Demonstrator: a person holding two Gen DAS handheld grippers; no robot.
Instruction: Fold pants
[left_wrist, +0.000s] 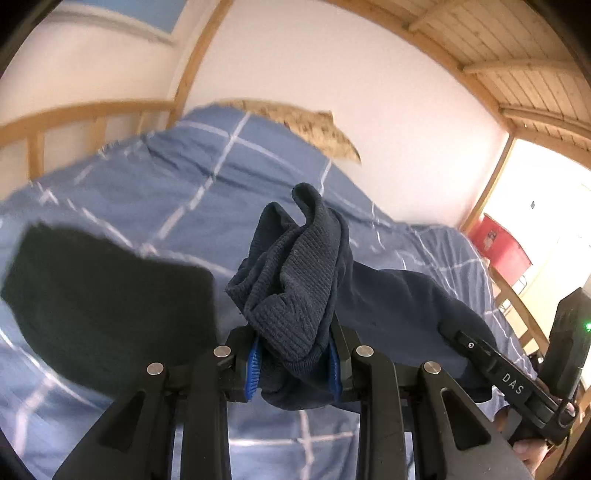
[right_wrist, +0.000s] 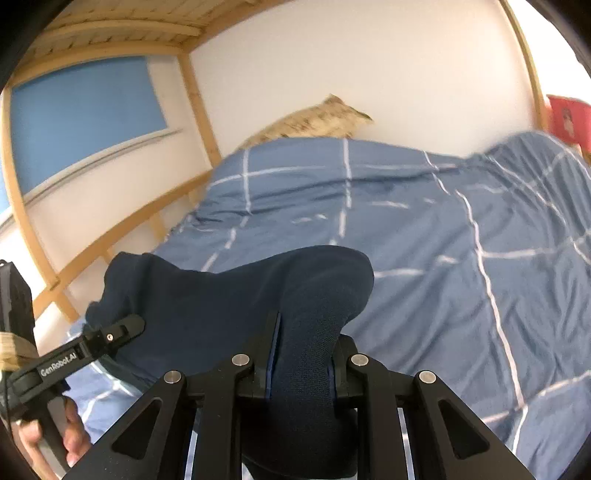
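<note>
Above the bed (right_wrist: 424, 258), with its blue checked cover, the navy pants (right_wrist: 229, 295) hang lifted and stretched between both grippers, seemingly so the cloth can be laid flat or doubled over without dragging. Against the wall behind the bed leans a tan pillow (right_wrist: 317, 118); a dark folded garment (left_wrist: 107, 302) lies on the bed left of the pants and may crowd the landing spot. The left gripper (left_wrist: 293, 363) has its fingers clamped on a bunched ribbed hem; the right gripper (right_wrist: 301, 363) pinches another edge likewise.
</note>
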